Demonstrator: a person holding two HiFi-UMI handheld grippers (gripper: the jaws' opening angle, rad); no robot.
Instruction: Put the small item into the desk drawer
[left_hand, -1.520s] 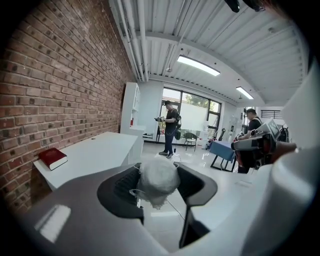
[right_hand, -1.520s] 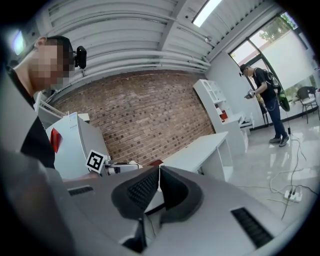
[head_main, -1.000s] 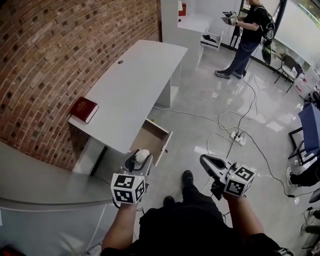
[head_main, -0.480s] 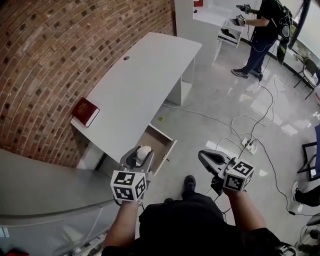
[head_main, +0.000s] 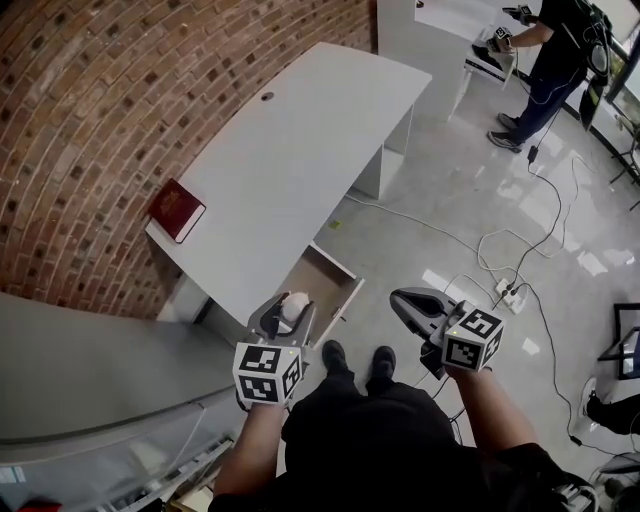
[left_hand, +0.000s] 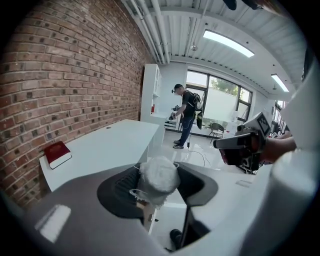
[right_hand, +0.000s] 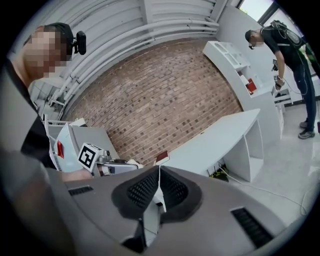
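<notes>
A small white crumpled ball (head_main: 294, 302) sits between the jaws of my left gripper (head_main: 290, 312), which is shut on it, just in front of the open drawer (head_main: 325, 280) at the near end of the white desk (head_main: 300, 140). In the left gripper view the ball (left_hand: 159, 175) fills the gap between the pads, with the desk (left_hand: 110, 147) beyond it. My right gripper (head_main: 400, 298) hovers over the floor to the right of the drawer. Its jaws are shut (right_hand: 159, 187) with nothing between them.
A red book (head_main: 176, 210) lies on the desk's near left corner by the brick wall. Cables and a power strip (head_main: 510, 295) trail over the floor at the right. Another person (head_main: 550, 60) stands far off by white shelving. A grey counter (head_main: 90, 360) is at my left.
Both grippers and the head view have moved forward toward the desk. The ball in the left gripper is now closer to the open drawer. Neither gripper's jaws have changed.
</notes>
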